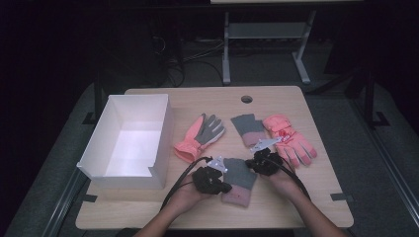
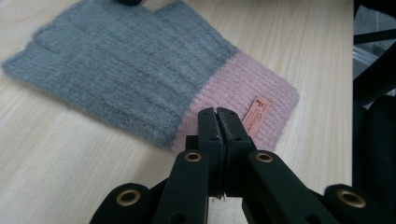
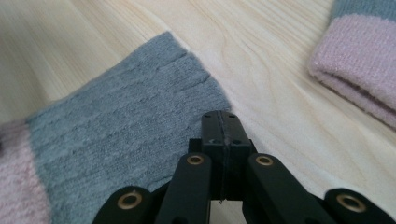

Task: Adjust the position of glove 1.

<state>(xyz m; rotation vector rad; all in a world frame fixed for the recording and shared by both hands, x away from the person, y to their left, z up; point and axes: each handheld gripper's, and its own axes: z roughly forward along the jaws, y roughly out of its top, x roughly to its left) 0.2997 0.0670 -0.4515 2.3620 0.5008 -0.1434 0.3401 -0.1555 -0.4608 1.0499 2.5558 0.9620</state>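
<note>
High view: wooden table (image 1: 296,197) w/ white box (image 1: 129,143) at left, open top. Near front edge lies a grey-and-pink knit glove (image 1: 239,180), flat, pink cuff toward the person. Left gripper (image 1: 211,180) sits at the glove's left edge, right gripper (image 1: 267,162) at its upper right corner; both held by hands coming in from the bottom.

Left gripper view: left gripper (image 2: 217,116) jaws pressed together, nothing seen between them; tips over the pink cuff edge of the knit glove (image 2: 130,70), right by its small orange label (image 2: 258,115). Can't tell if tips touch the fabric.

Right gripper view: right gripper (image 3: 222,122) jaws also pressed together, tips at the grey finger end of the knit glove (image 3: 126,121); no fabric seen pinched. Second knit glove (image 3: 359,60) shows its pink cuff at upper right, apart.

Back on the high view, the second knit glove (image 1: 248,127) lies mid-table, between a coral-and-grey glove (image 1: 200,136) and a coral ski glove (image 1: 291,140).
</note>
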